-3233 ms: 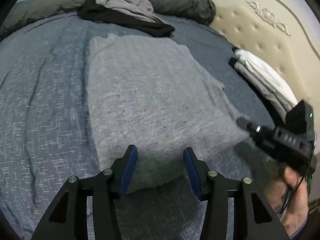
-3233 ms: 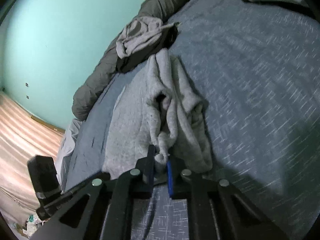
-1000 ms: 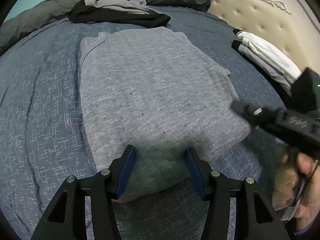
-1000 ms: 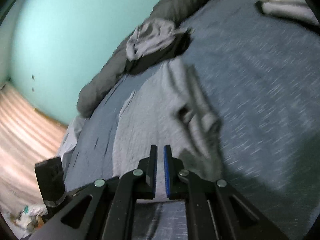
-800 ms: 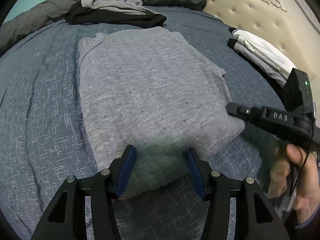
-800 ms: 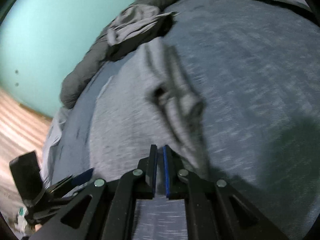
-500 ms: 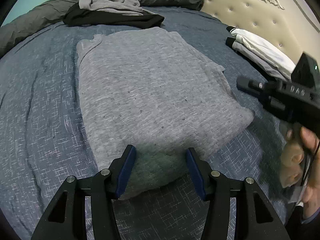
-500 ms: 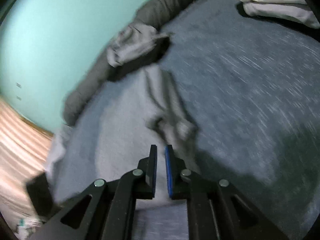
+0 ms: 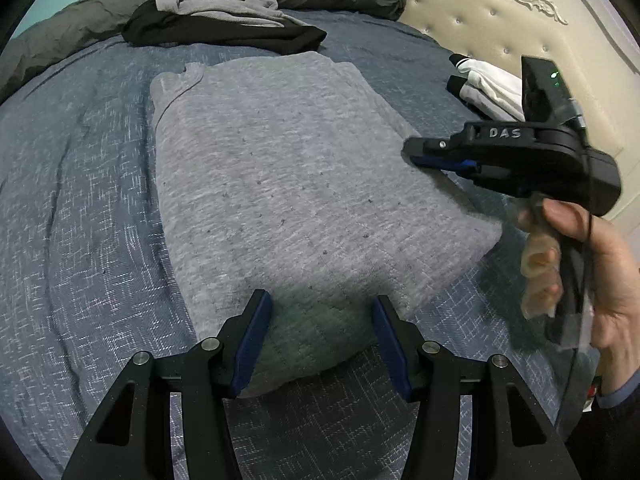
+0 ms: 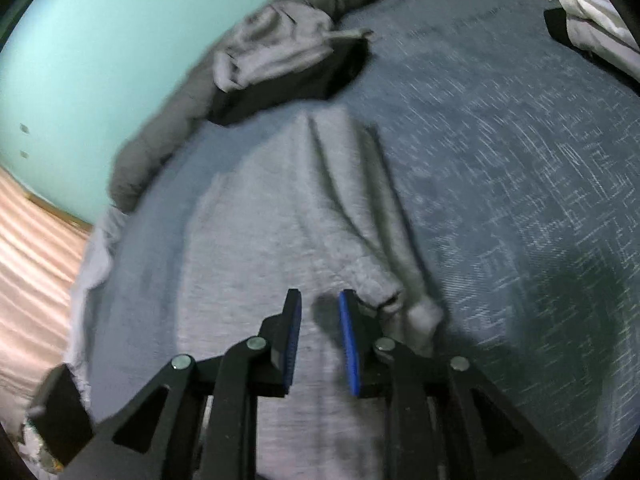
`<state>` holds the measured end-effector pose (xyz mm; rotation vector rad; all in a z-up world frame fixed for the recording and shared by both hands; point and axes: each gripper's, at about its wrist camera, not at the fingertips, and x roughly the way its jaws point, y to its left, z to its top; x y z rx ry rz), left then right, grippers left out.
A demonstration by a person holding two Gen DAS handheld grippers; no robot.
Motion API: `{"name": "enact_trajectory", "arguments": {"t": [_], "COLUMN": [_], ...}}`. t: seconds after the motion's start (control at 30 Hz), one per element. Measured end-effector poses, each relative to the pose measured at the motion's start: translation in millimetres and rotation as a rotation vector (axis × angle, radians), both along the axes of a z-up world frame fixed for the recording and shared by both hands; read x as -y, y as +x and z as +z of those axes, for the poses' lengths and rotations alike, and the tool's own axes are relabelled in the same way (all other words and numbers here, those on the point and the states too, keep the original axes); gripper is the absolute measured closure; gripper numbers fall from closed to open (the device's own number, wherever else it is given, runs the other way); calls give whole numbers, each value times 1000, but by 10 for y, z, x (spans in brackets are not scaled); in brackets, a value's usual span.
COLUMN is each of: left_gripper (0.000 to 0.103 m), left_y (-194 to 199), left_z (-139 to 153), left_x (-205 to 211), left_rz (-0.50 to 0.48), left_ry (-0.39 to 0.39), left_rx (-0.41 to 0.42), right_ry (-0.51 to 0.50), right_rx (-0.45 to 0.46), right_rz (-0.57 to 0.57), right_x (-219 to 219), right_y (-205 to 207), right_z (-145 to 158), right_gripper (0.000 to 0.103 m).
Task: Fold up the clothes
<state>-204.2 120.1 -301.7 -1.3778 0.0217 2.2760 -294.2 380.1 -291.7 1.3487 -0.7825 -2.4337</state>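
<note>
The heather-grey knitted sweater lies flat as a long rectangle on the blue-flecked bedspread, its neckline at the far end near the crumpled grey and black clothes pile. A few seconds ago the right gripper was pinching a bunched sleeve; it has since let go, its blue-padded jaws now parted and empty, hovering just above the sweater's right edge, where the folded-in sleeve rests as a narrow ridge. The left gripper stays wide open, holding nothing, over the sweater's near hem. The sleeve fold therefore looks finished, and the likely next step is folding the body lengthwise towards the far end. A stack of white and black folded clothes waits at the far right.
</note>
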Motion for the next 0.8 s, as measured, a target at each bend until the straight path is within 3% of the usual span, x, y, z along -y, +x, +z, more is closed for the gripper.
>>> {"name": "enact_trajectory", "arguments": {"t": [0.03,0.1,0.47,0.57,0.67,0.8], "left_gripper": [47,47,47,45,44,44], "left_y": [2,7,-6,-2,8,15], "left_z": [0,1,8,2,-25,-31], "left_x": [-4,-13,22,57,71,92], "left_rz": [-5,-15,-12,9,24,56], "left_ry": [-5,-16,-17,13,28,56], "left_rx": [-4,-12,-4,1,-3,0], "right_ry": [3,8,-6,-38,-2,25], "right_rx": [10,15,-9,-25,-15,3], "right_rz": [-12,-30,-20,-12,10,26], "right_x": [-38,-111,-209,-261,-272,-325], "right_y": [-7,8,90,134,189,334], "right_z": [-29,-69,-77,-5,36,12], "right_gripper": [97,103,103,101,96,80]}}
